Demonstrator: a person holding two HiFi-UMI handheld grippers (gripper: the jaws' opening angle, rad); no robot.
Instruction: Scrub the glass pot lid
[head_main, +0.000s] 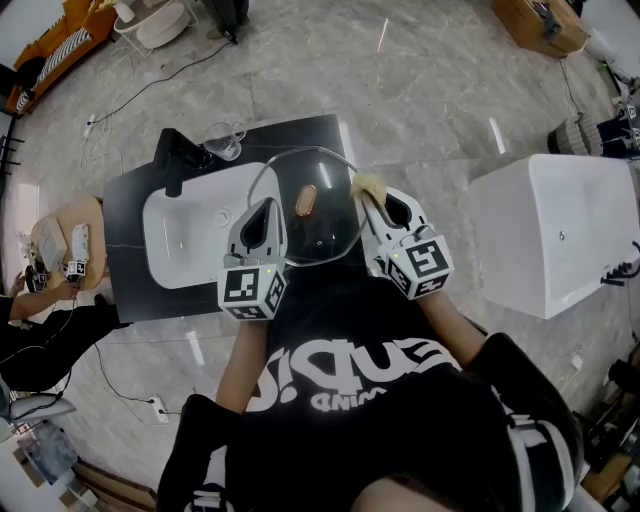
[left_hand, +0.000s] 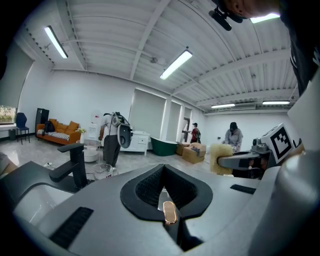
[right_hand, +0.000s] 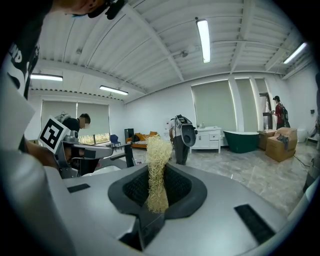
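Note:
The round glass pot lid (head_main: 325, 180) with a copper handle (head_main: 306, 200) is held over the black counter, just right of the sink. My left gripper (head_main: 266, 208) is shut on the lid's left rim. In the left gripper view the lid runs edge-on between the jaws, and its copper handle (left_hand: 170, 212) shows. My right gripper (head_main: 375, 200) is shut on a pale yellow fibrous scrubber (head_main: 368, 184), at the lid's right rim. The scrubber (right_hand: 157, 170) stands up between the right jaws. From the left gripper view the scrubber (left_hand: 221, 158) is at the right.
A white basin (head_main: 185, 235) is set in the black counter (head_main: 125, 250), with a black faucet (head_main: 175, 155) and a clear glass cup (head_main: 225, 140) behind it. A white bathtub (head_main: 560, 230) stands to the right. People stand in the room's background.

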